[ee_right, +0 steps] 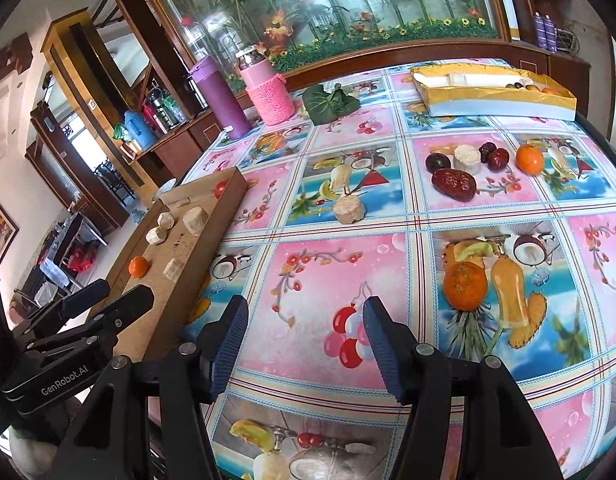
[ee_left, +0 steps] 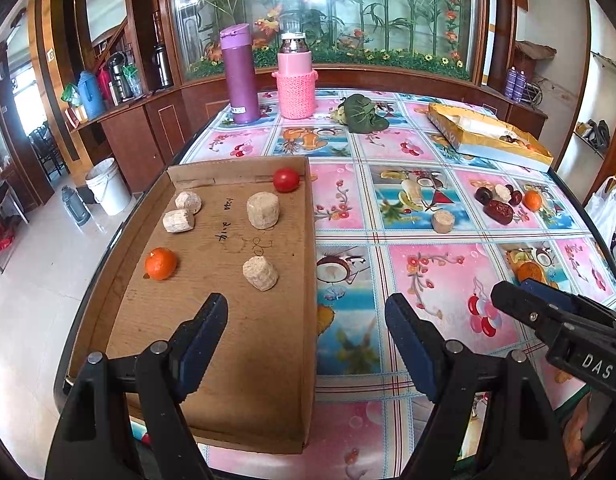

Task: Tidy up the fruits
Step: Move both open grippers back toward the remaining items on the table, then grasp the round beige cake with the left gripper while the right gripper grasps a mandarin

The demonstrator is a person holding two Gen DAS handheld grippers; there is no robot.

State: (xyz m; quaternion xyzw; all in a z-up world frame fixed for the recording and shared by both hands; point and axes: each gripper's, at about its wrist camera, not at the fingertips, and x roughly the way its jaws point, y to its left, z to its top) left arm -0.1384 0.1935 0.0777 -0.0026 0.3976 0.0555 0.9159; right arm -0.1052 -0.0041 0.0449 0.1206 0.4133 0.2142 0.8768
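We hold the left gripper (ee_left: 306,312) wide and empty over the near end of the cardboard tray (ee_left: 308,280), its jaws straddling the tray's right wall. Our right gripper (ee_right: 306,316) hangs above bare tablecloth (ee_right: 332,272), jaws parted about halfway with nothing between them.

The tray already holds an orange (ee_left: 161,264), a tomato (ee_left: 286,179) in the far corner and four pale chunks (ee_left: 262,210). What is left to sort sits well apart from it: one pale chunk (ee_right: 349,209) alone mid-table, and beyond it a cluster of dark dates (ee_right: 454,185), another pale piece (ee_right: 467,159) and a second orange (ee_right: 529,159). A gold box (ee_right: 494,98) at the far side holds a few more fruits.

Our worries, judging from this layout:
- The cluster is tight. If the right jaws go in at this width, they may catch two pieces or knock a date aside.
- The orange is round and could roll off the right table edge if we nudge it.
- The printed fruit on the cloth, especially the orange picture near the right gripper, could fool us into closing on nothing.
- The two grippers are close together; a careless swing toward the tray could make them collide or shove the light tray toward the table's left edge.
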